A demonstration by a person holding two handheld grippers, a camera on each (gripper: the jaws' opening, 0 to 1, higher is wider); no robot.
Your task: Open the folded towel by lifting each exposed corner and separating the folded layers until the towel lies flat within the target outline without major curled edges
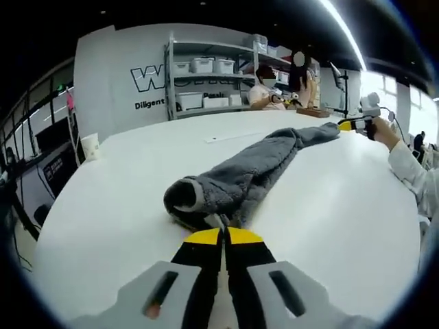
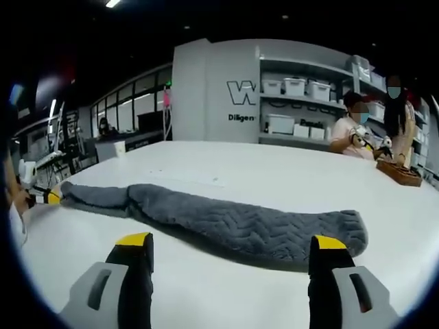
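A grey textured towel (image 1: 257, 171) lies stretched into a long bundle on the white table (image 1: 329, 219). Its thick rolled end is nearest my left gripper (image 1: 223, 236), whose yellow-tipped jaws are pressed together on the towel's near edge. At the narrow far end, a hand holds another yellow-tipped gripper (image 1: 351, 125) against the cloth. In the right gripper view the towel (image 2: 240, 226) runs across from left to right just beyond my right gripper (image 2: 230, 241), whose jaws stand wide apart with nothing between them. A hand-held gripper (image 2: 51, 197) touches the towel's narrow left end.
A paper cup (image 1: 90, 145) stands at the table's far left edge. Two people (image 2: 357, 130) work at the far side beside a wooden box (image 2: 398, 171). Shelves with white bins (image 1: 206, 75) stand behind the table. A thin marked line (image 1: 230, 137) crosses the tabletop.
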